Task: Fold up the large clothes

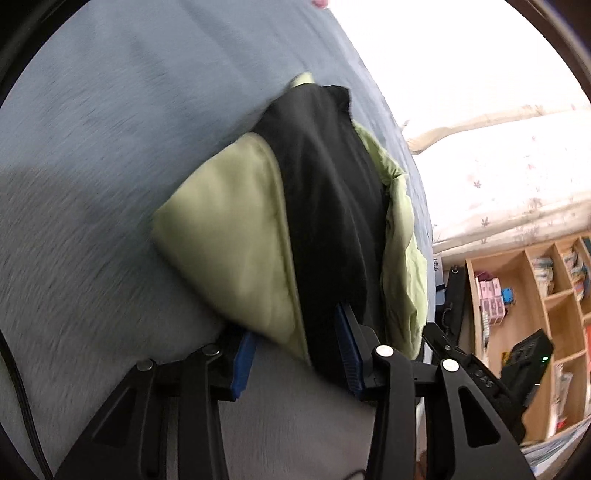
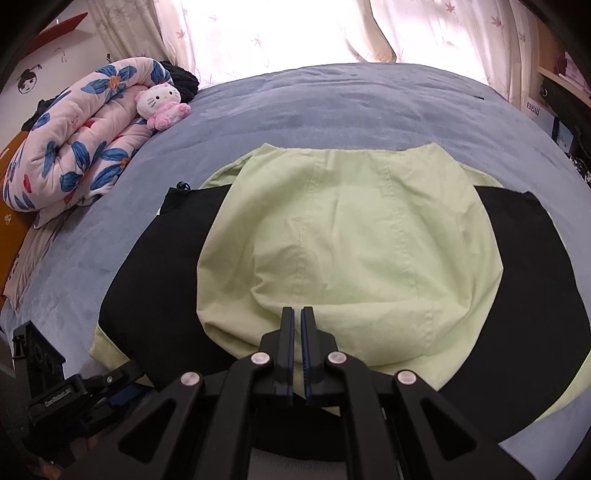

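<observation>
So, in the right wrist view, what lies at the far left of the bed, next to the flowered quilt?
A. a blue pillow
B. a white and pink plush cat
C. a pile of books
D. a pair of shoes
B: a white and pink plush cat rests against the rolled flowered quilt on the bed.

A bed (image 2: 332, 107) with a grey-blue cover filled the room's middle. Behind it, bright daylight came through pale curtains (image 2: 295, 33) printed with small leaves — washed out near white. At the bed's left end lay a rolled floral quilt (image 2: 81, 140) and a plush toy (image 2: 160, 105). A wooden shelf (image 1: 524, 314) of cubbies held boxes and books — beside the bed's edge.
</observation>
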### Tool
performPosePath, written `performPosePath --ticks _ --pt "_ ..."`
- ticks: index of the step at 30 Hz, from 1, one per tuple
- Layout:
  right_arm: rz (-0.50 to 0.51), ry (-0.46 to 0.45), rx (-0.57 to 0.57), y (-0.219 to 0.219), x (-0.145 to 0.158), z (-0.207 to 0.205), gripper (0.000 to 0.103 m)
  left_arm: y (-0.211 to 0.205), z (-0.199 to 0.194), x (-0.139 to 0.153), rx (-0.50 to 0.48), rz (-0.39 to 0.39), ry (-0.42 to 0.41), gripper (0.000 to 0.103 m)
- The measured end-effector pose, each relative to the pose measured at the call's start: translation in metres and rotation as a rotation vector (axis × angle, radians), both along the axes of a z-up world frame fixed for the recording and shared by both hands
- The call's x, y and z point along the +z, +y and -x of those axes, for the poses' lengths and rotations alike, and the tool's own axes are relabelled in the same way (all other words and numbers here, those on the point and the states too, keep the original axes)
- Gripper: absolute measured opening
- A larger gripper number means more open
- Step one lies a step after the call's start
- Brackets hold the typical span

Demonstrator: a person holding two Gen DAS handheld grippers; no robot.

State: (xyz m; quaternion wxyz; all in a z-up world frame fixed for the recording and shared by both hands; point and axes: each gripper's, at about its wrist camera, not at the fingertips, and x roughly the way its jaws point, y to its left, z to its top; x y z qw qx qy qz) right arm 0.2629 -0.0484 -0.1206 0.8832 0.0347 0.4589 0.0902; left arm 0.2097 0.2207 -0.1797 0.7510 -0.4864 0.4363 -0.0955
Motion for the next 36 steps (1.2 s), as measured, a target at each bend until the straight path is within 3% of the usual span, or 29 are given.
performPosePath --ticks 10,14,19,20,22,25,28,31,36 --pt "-0.001 0.006 -0.011 -0.001 -0.003 -0.002 0.003 0.013 -0.054 0.009 0.036 0.016 -0.148 0.040" --pt "0.003 -0.004 -0.026 -0.002 -0.003 -0.004 0.003 0.020 -0.076 0.024 0.072 0.077 -0.198 0.040" --pt "0.035 -0.057 -0.060 -0.005 0.002 -0.015 0.003 0.006 -0.088 0.047 0.036 -0.022 -0.208 0.040" --pt "0.034 -0.062 -0.072 -0.006 0.001 -0.019 0.003 0.002 -0.090 0.052 0.022 -0.064 -0.200 0.040" --pt "0.023 -0.057 -0.074 -0.008 -0.003 -0.026 0.003 -0.005 -0.093 0.065 -0.017 -0.148 -0.208 0.019" --pt "0.009 -0.010 -0.060 -0.009 -0.017 -0.029 0.003 -0.014 -0.094 0.086 -0.047 -0.205 -0.242 0.013" --pt "-0.012 0.074 -0.054 -0.013 -0.041 -0.022 0.002 -0.031 -0.093 0.117 -0.105 -0.240 -0.332 0.011" --pt "-0.065 0.085 -0.064 -0.024 -0.047 -0.013 0.000 -0.059 -0.090 0.145 -0.194 -0.253 -0.426 0.010" --pt "-0.206 0.134 -0.100 -0.051 -0.050 -0.009 0.000 -0.112 -0.088 0.176 -0.328 -0.185 -0.519 0.010"
